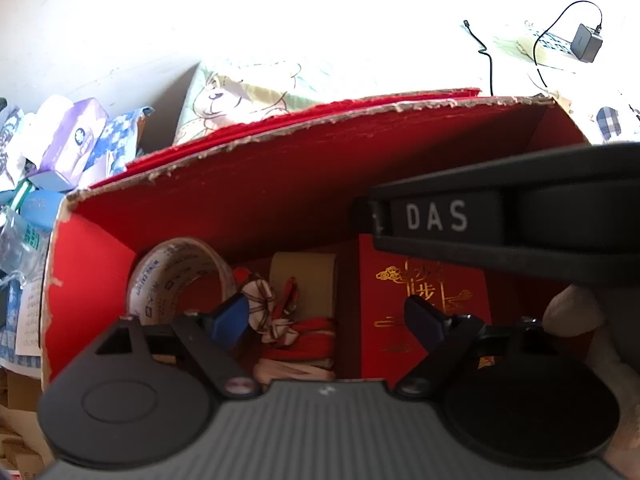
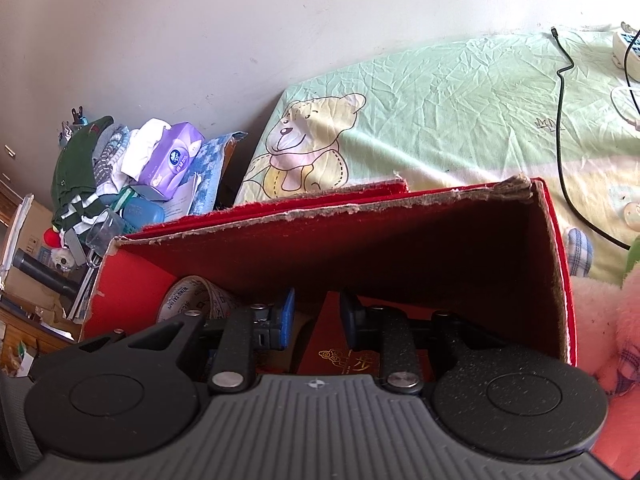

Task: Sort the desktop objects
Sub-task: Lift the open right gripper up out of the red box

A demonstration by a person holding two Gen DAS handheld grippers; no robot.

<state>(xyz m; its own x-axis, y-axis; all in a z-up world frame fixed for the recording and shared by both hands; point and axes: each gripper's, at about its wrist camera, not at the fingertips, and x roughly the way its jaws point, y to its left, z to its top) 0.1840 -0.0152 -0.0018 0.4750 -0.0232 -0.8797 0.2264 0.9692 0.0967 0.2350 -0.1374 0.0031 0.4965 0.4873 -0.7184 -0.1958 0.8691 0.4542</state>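
- Pale plaster wall and a bed under a green bear-print sheet fill the background; the bed carries a black cable and a grey charger, well apart from the work.
- Just in front of the bed stands the red cardboard box, top open, its rim torn and ragged. My guess is that it serves as the collecting bin, so sorted things go in from above.
- Beyond the box's left wall lies a heap of clutter, with a purple tissue pack on top; it looks still unsorted.
- On the box floor, a red packet with gold print stands toward the right, a beige block sits near the back middle, and a tape roll leans in the left corner.
- Between the roll and the packet lies a tangle of red and white cord.
- The left gripper hovers above the cord, jaws spread wide with nothing between them.
- The right gripper hangs over the packet's top edge, jaws parted and not grasping; whether a pad touches the packet I cannot tell.
- Room is tight: the right gripper's body crosses the left camera's view, so the two tools crowd the same opening. Straight up, clear of the ragged rim, looks the freest way out.
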